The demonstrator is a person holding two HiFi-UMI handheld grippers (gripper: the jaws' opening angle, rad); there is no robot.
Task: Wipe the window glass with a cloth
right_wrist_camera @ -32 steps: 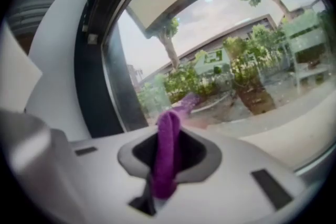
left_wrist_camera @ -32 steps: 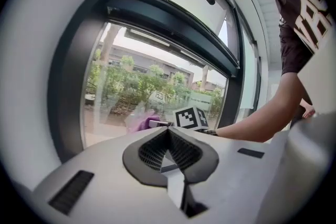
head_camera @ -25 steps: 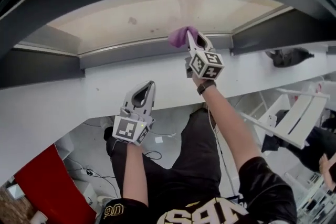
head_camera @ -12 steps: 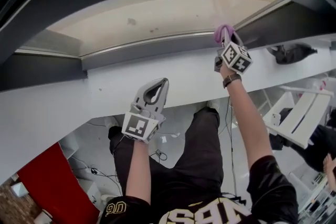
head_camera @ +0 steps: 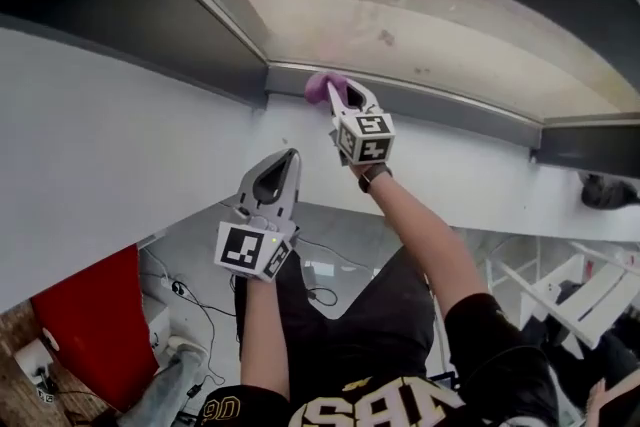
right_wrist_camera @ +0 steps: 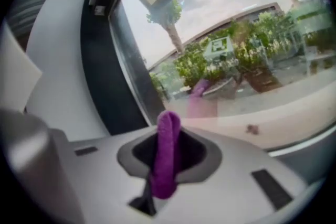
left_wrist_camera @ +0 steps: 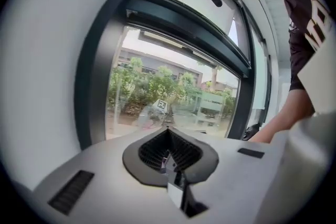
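Head view puts the left tongs [head_camera: 287,158] low against the white wall [head_camera: 110,115] under the window, well short of the pane. Left gripper view shows them pressed together on nothing. To their right, the right tongs [head_camera: 338,91] are clamped on the purple cloth [head_camera: 320,86], which is folded lengthwise along the jaws. Its end pokes toward the window glass [head_camera: 430,25] at the lower left corner; contact can't be confirmed. The dark frame [head_camera: 225,30] blocks left and below, while bare pane runs rightward and upward, so strokes probably have room only that way.
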